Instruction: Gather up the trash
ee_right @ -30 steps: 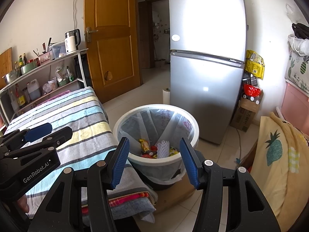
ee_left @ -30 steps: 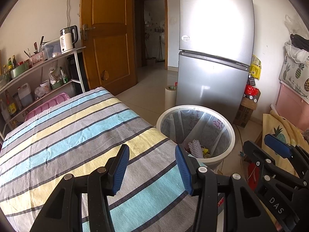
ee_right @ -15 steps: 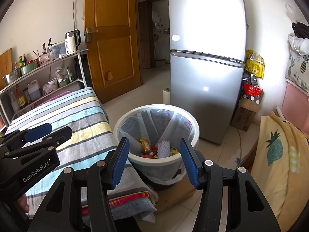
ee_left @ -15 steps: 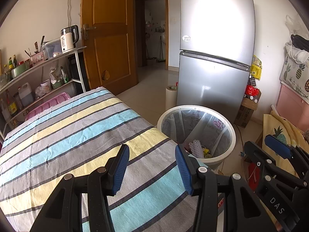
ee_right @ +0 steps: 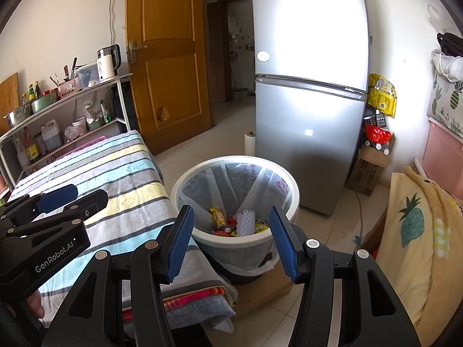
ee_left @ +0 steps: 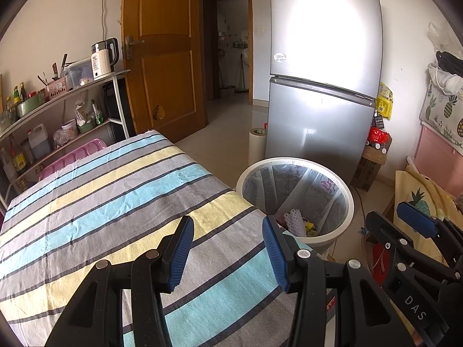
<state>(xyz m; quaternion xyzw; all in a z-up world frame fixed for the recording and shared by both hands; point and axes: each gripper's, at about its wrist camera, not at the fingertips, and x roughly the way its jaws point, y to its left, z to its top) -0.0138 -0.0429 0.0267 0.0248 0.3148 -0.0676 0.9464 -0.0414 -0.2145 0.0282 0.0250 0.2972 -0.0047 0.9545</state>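
Shelf rack (ee_left: 66, 98): set along the far-left wall; a kettle (ee_left: 103, 59), bottles, a steel bowl and plastic tubs are carried on it.

Striped cloth (ee_left: 110, 202): spread in blue, yellow and grey bands over the table; no loose item is seen lying on it.

Left gripper (ee_left: 227, 250): held above the near part of the cloth and angled downward. Its blue-padded jaws are parted to a moderate gap, and nothing is caught between them. In the right wrist view it is seen at the lower left (ee_right: 59, 199), over the cloth.

Wooden door (ee_left: 162, 55): seen behind the table, with a passage open just to its right.

Trash bin (ee_left: 345, 202): a round white bin lined with a clear bag, stood on the floor just beside the right end of the table and in front of the fridge. The trash (ee_right: 235, 222) is found at its bottom: a white foam net, yellow and red wrappers.

Right gripper (ee_right: 230, 241): held over the near rim of the bin, tilted downward. Its jaws are spread fairly wide and are empty; the bin's contents are framed between them but not touched.

Fridge (ee_right: 309, 86): a tall silver two-door unit, set behind the bin.

Pineapple-print fabric (ee_right: 416, 222): draped at the far right, near a cardboard box (ee_right: 367, 170) by the fridge.
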